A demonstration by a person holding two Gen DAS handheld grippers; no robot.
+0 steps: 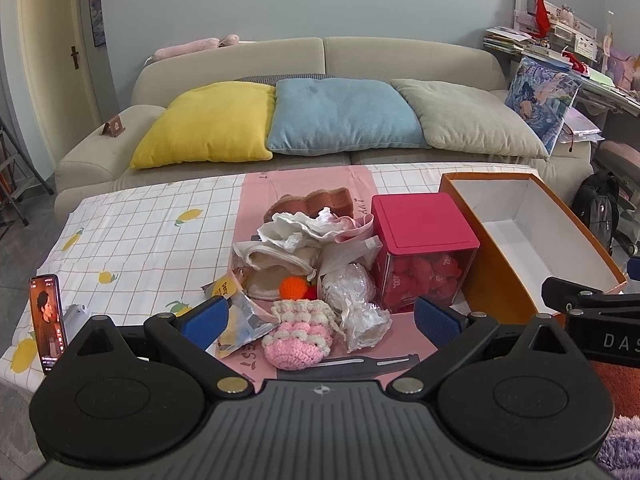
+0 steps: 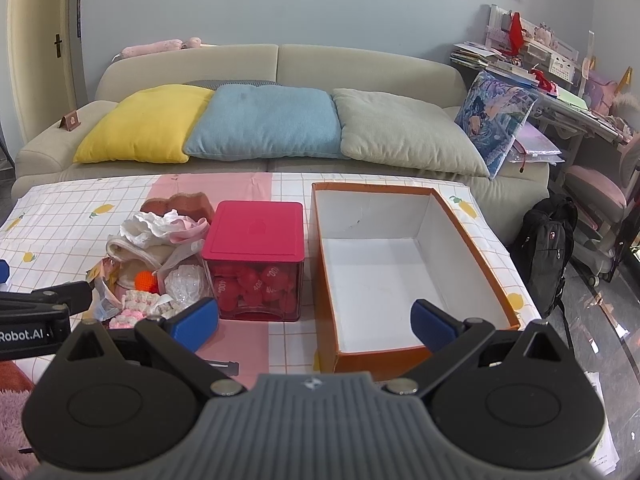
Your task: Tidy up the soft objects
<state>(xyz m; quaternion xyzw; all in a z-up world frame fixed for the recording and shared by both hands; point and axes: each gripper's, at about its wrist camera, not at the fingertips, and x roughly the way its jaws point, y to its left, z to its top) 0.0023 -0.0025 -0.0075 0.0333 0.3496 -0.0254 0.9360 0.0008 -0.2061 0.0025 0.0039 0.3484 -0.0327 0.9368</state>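
Left gripper (image 1: 320, 320) spread wide, blue pads (image 1: 206, 320) apart, nothing between them. Straight ahead of its fingertips, on the pink strip of the lemon-print tablecloth (image 1: 132, 232): a heap of soft things. Nearest, between the two pads, a pink-and-cream crocheted pouch (image 1: 298, 336). Just left of that pouch, against the left pad, a crumpled snack wrapper (image 1: 236, 320). Just right of the pouch, a clear crinkled plastic bag (image 1: 356, 300). Behind the pouch, an orange knitted ball (image 1: 295, 288) resting against a beige cloth bag (image 1: 276, 264). Farther ahead, crumpled white fabric (image 1: 304, 228) on top of the heap, with a brown plush piece (image 1: 316, 202) at the far end. Right of the heap, touching it, a clear cube container with a red lid (image 1: 424, 224), red items inside. Farther right, an open orange cardboard box (image 1: 516, 216), white inside. Far left, at the table edge, a phone (image 1: 47, 320) standing upright with a lit screen. Close below the fingertips, a flat dark strap (image 1: 348, 364) lying on the pink strip.

Right gripper (image 2: 314, 320) likewise spread wide, holding nothing. Orange cardboard box (image 2: 472, 248) ahead and right, its near wall between the pads, its right corner behind the right pad. Red-lidded container (image 2: 256, 228) ahead and slightly left. Soft heap (image 2: 160, 248) farther left, beyond the left pad (image 2: 196, 320). Beyond the table, a beige sofa (image 2: 280, 64) carrying yellow, blue and grey cushions.
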